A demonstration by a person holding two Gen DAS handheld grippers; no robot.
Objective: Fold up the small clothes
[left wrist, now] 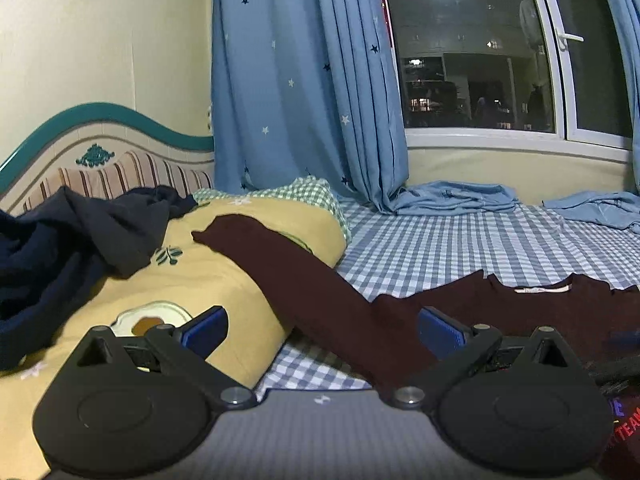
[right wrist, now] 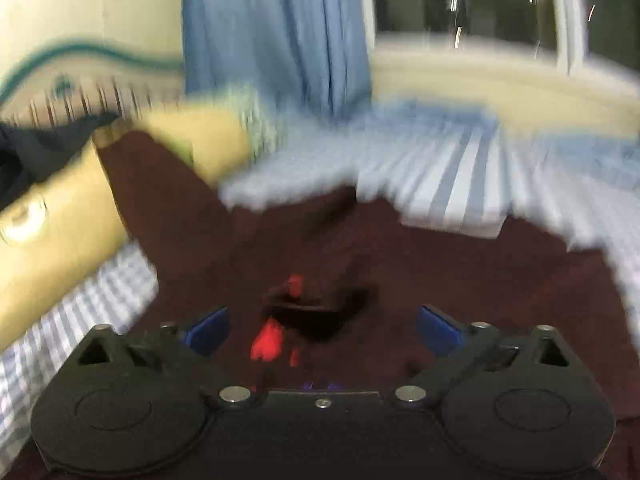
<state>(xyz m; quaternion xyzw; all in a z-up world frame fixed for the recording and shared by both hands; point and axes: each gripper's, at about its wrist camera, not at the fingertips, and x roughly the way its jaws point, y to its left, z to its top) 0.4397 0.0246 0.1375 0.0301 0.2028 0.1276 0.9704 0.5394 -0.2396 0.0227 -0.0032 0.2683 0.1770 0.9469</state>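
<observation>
The sweater (left wrist: pixel 320 292) was dark maroon, long-sleeved and fine-knit, spread flat on the bed (left wrist: pixel 440 240) near its front edge, its neckline facing the window (left wrist: pixel 472 48) and a pale label (left wrist: pixel 542 289) showing inside the collar. Its left sleeve ran up off the checked sheet and lay across the yellow pillow (left wrist: pixel 224 276), the cuff ending near the pillow's top. In the right wrist view the sweater (right wrist: pixel 440 280) filled most of the lower frame, with a red and black print (right wrist: pixel 276 340) on its chest, though heavy motion blur hid the design. The left gripper (left wrist: pixel 322 330) hung over the sleeve where it met the body, its blue pads (left wrist: pixel 206 330) spread wide apart and holding nothing. The right gripper (right wrist: pixel 322 330) was over the sweater's chest, its pads (right wrist: pixel 438 330) likewise spread wide with no cloth between them. A crumpled navy garment (left wrist: pixel 60 248) lay on the pillow at the headboard (left wrist: pixel 80 148) end of the bed, apart from the sleeve cuff. Two light blue garments (left wrist: pixel 452 198) lay at the far edge of the bed under the window, one touching the foot of the star-printed curtain (left wrist: pixel 296 80).
</observation>
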